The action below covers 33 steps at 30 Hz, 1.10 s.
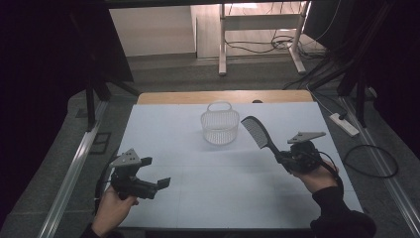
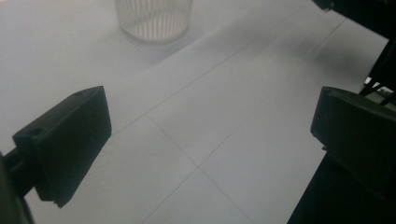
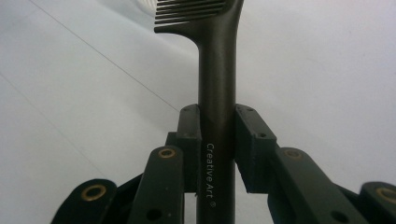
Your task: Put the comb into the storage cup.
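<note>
A black comb slants up and to the left above the white table, held by its handle in my right gripper, which is shut on it. In the right gripper view both pads clamp the comb handle, which is printed "Creative Art", and the teeth point away at the top. A small white ribbed basket with a hoop handle stands at the table's middle back, just left of the comb's teeth. My left gripper hovers at the front left, jaws wide apart and empty; its view looks across the table to the basket.
A wooden strip borders the table's far edge. Beyond it stand a white desk frame and loose cables on the floor. A power strip lies on the floor at the right. Metal rails run along both sides of the table.
</note>
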### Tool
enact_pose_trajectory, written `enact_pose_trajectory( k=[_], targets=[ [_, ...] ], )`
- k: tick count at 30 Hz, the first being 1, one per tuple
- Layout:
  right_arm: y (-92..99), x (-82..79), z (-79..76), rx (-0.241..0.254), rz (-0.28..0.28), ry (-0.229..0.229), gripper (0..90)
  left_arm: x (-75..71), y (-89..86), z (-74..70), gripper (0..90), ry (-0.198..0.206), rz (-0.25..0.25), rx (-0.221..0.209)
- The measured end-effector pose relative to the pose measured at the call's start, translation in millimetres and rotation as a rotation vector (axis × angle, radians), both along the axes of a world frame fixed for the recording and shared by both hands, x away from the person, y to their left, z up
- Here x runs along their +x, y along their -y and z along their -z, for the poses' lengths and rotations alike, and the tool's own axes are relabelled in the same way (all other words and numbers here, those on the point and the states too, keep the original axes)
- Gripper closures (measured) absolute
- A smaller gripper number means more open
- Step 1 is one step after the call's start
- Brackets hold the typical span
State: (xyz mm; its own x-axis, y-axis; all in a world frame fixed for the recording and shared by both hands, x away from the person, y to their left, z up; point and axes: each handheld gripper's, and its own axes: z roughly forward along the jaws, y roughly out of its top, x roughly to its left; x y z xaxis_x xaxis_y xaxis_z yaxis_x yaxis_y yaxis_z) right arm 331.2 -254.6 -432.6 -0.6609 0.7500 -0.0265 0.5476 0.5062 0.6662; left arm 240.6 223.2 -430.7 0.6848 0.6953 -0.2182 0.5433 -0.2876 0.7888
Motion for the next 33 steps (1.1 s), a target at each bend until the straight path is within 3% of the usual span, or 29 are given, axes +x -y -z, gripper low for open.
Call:
enact_pose_trajectory(
  k=[10,14,20,33],
  targets=[
    [-2.3,-13.4,-6.4,0.021,-0.013,0.045,73.0,17.1,16.1,-13.5,0.0,0.006,0.014,-0.021],
    [-2.6,-18.3,-9.2,0.035,-0.017,0.065,73.0,23.7,23.6,-19.1,0.0,0.032,0.018,-0.006],
    [-3.1,-24.9,-12.1,0.049,-0.017,0.093,72.9,36.3,34.2,-23.8,0.0,0.030,0.030,-0.004],
    [-8.6,-34.5,-15.8,0.092,-0.049,0.138,73.0,61.6,65.9,-38.0,0.0,0.031,0.076,-0.059]
  ],
)
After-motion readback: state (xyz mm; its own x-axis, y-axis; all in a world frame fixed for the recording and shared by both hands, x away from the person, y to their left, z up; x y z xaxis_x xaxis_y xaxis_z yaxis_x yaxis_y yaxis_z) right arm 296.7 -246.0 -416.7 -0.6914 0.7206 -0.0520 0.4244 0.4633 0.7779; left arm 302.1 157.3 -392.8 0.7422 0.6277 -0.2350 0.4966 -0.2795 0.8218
